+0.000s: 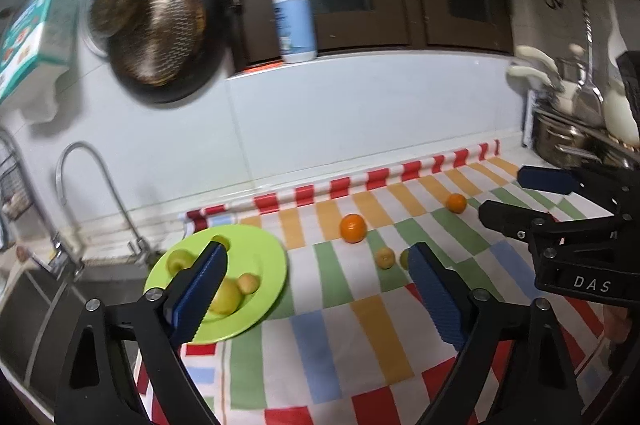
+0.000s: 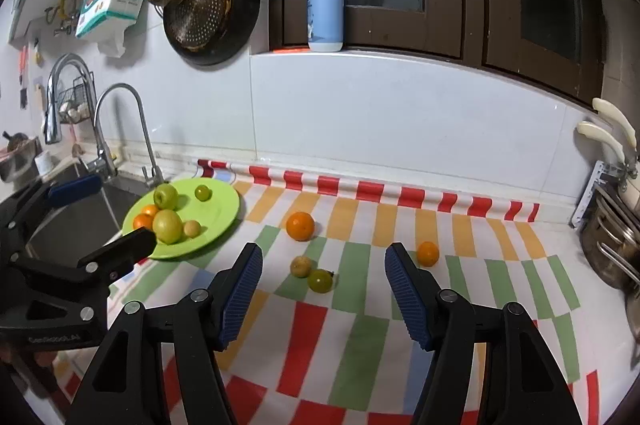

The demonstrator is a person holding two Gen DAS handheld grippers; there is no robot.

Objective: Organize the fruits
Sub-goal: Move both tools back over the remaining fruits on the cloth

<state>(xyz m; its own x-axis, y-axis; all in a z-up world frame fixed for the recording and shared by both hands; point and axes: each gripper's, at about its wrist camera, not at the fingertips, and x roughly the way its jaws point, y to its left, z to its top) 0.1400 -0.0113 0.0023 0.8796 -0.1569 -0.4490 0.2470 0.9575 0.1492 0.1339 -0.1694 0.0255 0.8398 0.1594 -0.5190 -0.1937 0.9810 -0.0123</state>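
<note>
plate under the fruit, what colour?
Lime green plate, plain, no pattern. Clearest in the right wrist view.

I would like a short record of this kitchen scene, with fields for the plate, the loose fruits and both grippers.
plate: green plate at the left of the striped cloth, beside the sink
fruits on plate: six, of which two are oranges
loose fruits on cloth: large orange, small orange, yellow fruit, green fruit
touching: yellow and green fruit lie close together; contact is unclear
left gripper: open, holds nothing
right gripper: open, holds nothing
</note>
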